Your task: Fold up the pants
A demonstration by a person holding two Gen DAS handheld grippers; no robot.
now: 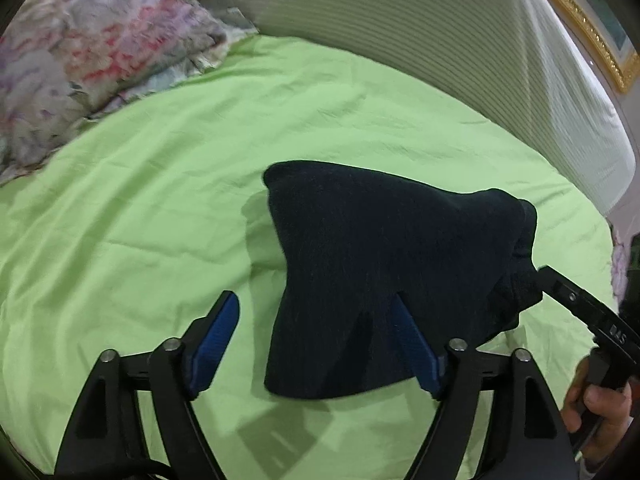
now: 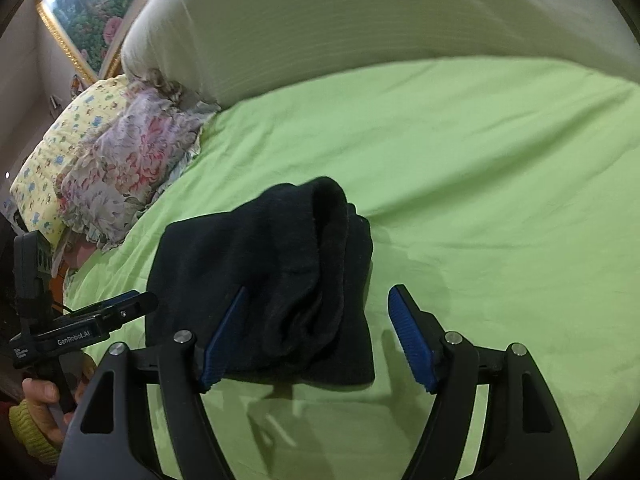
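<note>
Both tongs, left [image 1: 316,344] and right [image 2: 320,336], stand spread apart, each with one blue pad tucked under the folded dark navy fleece pants [image 1: 384,264], which hang lifted above the light green bedsheet [image 1: 160,200].

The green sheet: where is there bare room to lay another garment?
Bare green sheet stretches right of the dark pants, up to the white headboard. Some also lies between pants and flowered pillows. That pillow corner is crowded.
</note>
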